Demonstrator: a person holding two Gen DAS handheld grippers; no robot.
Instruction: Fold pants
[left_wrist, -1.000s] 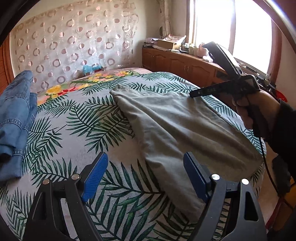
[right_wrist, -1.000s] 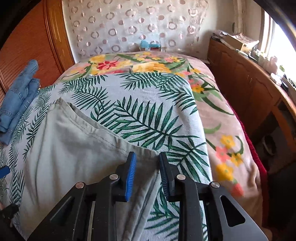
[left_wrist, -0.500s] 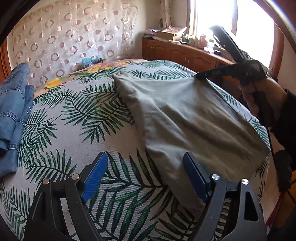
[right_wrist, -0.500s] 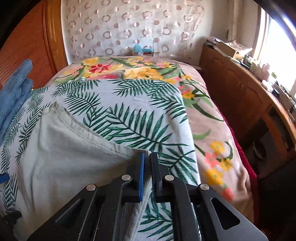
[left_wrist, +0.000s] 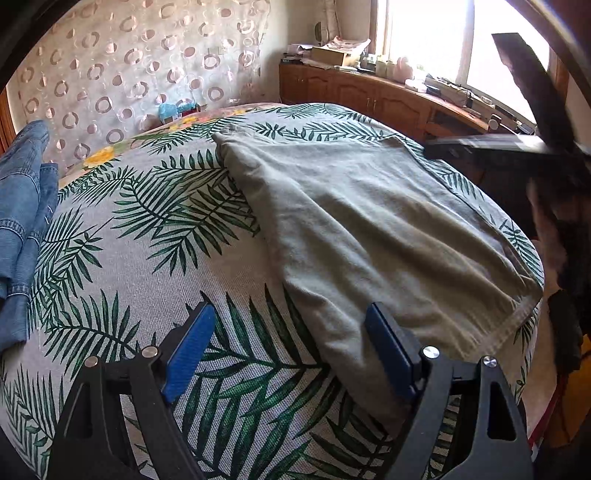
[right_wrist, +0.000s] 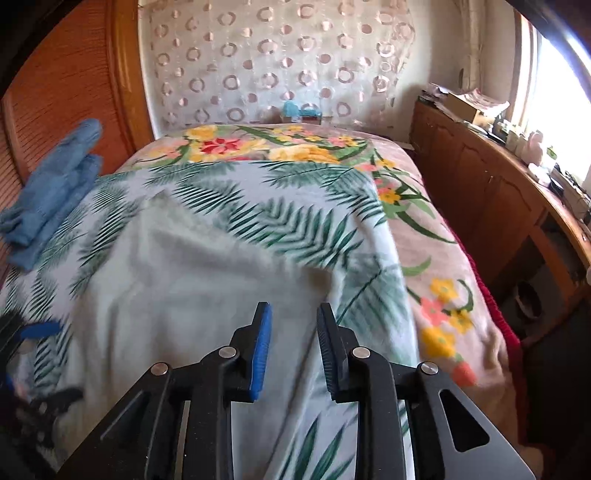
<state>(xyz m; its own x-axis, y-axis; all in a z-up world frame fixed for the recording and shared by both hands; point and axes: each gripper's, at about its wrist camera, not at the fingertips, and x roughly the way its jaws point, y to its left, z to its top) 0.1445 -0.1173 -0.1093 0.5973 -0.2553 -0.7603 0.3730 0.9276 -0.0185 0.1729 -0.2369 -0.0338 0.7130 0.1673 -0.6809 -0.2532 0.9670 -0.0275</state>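
Observation:
Grey-green pants (left_wrist: 362, 229) lie folded flat on the palm-leaf bedspread (left_wrist: 147, 236); they also show blurred in the right wrist view (right_wrist: 177, 291). My left gripper (left_wrist: 288, 343) is open and empty, low over the near edge of the pants, its right finger above the cloth. My right gripper (right_wrist: 293, 343) is open and empty, above the pants' right edge. It also shows in the left wrist view (left_wrist: 491, 147), raised clear of the far right corner of the pants.
Blue jeans (left_wrist: 22, 221) lie at the left side of the bed, also seen in the right wrist view (right_wrist: 51, 192). A wooden cabinet (left_wrist: 369, 99) with clutter runs along the right under a window. A wooden headboard (right_wrist: 74, 92) stands at left.
My right gripper was shut on the pants' right edge half a second ago; now it has opened, let go and lifted away. The left gripper stayed open and shifted slightly.

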